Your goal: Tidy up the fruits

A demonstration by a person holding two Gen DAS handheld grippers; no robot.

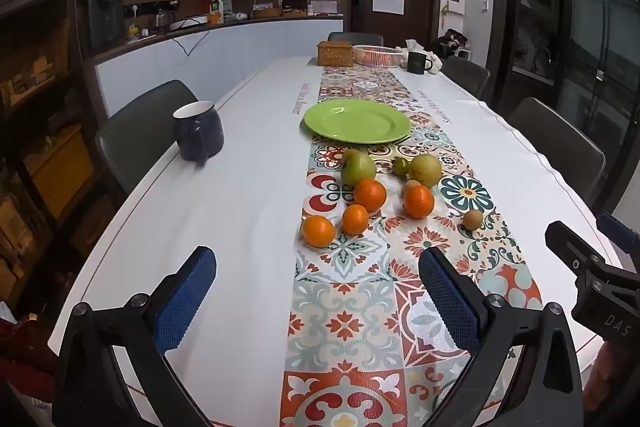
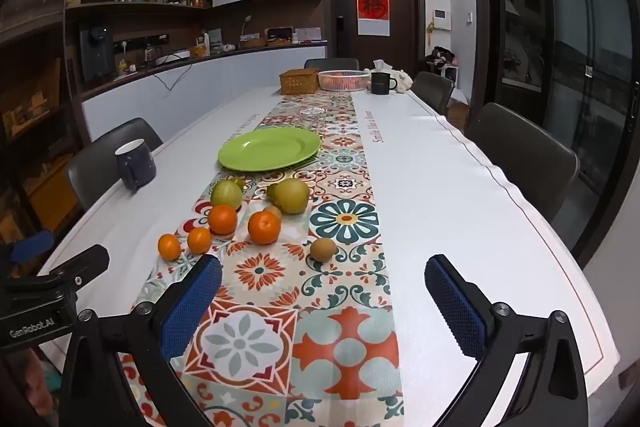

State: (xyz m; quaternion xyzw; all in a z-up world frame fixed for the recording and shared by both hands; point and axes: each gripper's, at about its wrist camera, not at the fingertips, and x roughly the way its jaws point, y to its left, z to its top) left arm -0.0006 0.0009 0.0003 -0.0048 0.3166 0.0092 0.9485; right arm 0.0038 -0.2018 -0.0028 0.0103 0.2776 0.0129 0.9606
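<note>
Both grippers hang above the near end of the white tabletop [image 1: 248,187], angled down toward it, and both sets of jaws stand spread as wide as they go, with nothing between the blue textured pads.

The left gripper [image 1: 318,291] holds nothing and touches nothing; only the patterned tile-print table runner [image 1: 348,327] shows through the gap. Straight ahead of its jaws sits the fruit cluster: four round oranges, the nearest orange [image 1: 318,231] just beyond the pad tips, a second [image 1: 355,219] beside it, and two more [image 1: 370,194] [image 1: 419,201] further on. Behind those, a green pear-shaped fruit [image 1: 357,167] stands roughly upright, stem end up and tipped slightly left. A rounder yellow-green pear [image 1: 425,169] sits to its right, with a small green fruit [image 1: 400,166] between them. A small brown kiwi-like fruit [image 1: 473,219] lies apart, ahead of the right pad.

The right gripper [image 2: 324,291] is equally empty, jaws splayed. From it the same fruit lies ahead and to the left of the gap, the brown fruit [image 2: 323,249] nearest, just beyond the opening.

Beyond all the fruit, further ahead of both jaws, lies the round lime-green plate [image 1: 357,121], bare, on the runner. A dark blue mug [image 1: 198,136] stands well off to the left of the left jaws.
</note>
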